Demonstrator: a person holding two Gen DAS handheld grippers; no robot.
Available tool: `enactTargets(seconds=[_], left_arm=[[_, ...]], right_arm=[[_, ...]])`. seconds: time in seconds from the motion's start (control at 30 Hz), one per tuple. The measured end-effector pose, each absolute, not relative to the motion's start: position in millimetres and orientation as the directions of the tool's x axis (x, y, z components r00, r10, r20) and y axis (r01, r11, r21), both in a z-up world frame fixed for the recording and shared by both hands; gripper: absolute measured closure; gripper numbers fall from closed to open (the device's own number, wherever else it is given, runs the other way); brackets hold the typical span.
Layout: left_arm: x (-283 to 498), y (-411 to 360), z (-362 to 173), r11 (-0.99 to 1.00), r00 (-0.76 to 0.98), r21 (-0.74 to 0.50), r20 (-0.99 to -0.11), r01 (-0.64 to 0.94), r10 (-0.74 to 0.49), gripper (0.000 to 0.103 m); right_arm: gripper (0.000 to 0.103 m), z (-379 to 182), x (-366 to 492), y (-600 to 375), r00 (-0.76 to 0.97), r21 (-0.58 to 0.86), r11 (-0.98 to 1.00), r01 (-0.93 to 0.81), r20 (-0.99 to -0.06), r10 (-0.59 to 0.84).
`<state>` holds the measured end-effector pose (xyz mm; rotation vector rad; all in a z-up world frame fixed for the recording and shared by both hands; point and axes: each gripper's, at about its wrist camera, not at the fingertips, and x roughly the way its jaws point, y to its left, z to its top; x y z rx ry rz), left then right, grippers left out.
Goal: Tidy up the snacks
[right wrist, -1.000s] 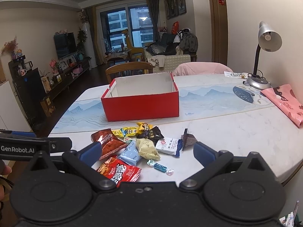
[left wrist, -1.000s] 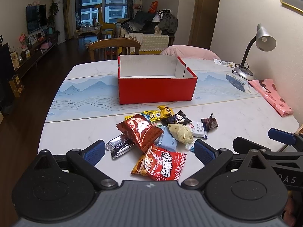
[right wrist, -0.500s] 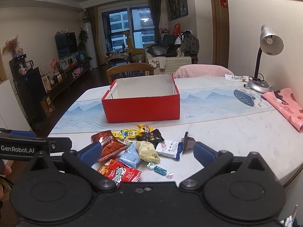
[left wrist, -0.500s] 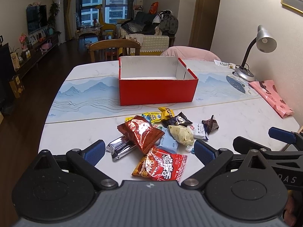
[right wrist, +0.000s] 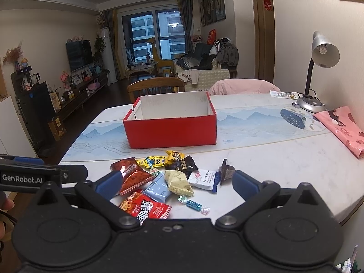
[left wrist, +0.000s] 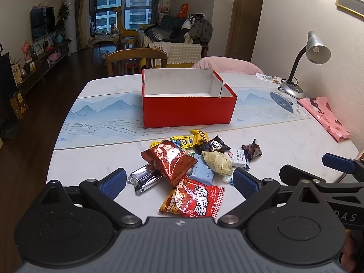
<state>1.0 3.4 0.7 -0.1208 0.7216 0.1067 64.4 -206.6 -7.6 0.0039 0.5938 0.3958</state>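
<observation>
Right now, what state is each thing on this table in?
red box: open, upright, no snacks visible inside
snack pile: loose on table, in front of box
desk lamp: off, head tilted down
left gripper: jaws open, holding nothing
right gripper: jaws open, holding nothing

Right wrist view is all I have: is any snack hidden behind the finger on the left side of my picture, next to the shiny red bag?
Observer: Yes. A silver foil packet lies there, its one end tucked under the red bag.
Operator: Is anything in the box yet?
Observer: The left wrist view looks down into the red box. The far strip of its floor is bare; the near part is hidden behind the front wall.
</observation>
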Motion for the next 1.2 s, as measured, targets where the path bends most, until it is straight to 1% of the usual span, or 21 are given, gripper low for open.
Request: enactTargets(seconds=[0.6,1.0,1.13,1.2], left_arm=[[1.6,3.0,1.0,0.988,0.748,-0.072,-0.661,-0.137,0.056,0.002],[3.1,18.2,-5.7,0.989,0.744,-0.104,-0.668,-0.105,0.009,0.002],[6.3,29.9,-14.8,0.986,0.725,-0.136,-0.688,-0.093,-0.026,0.002],[8.3,33.5,-21.2,0.987,0.707,-0.138,-0.706,-0.081,-0.041,0.002]], right_arm=[[0.0,-6.0,60.9,-205.9,0.763,0.112,0.926,-0.36,-0.536,0.361],[0.0,-3.0,55.5,-199.6,0.777,0.084,0.928,-0.363,-0.523,0.351],[0.001,-10.6,59.6,-196.6,0.767,0.079,0.933,-0.351,-0.547,0.335],[0.002,-17.9,63.9,-198.6,0.75,0.087,0.937,-0.339,-0.576,0.325]])
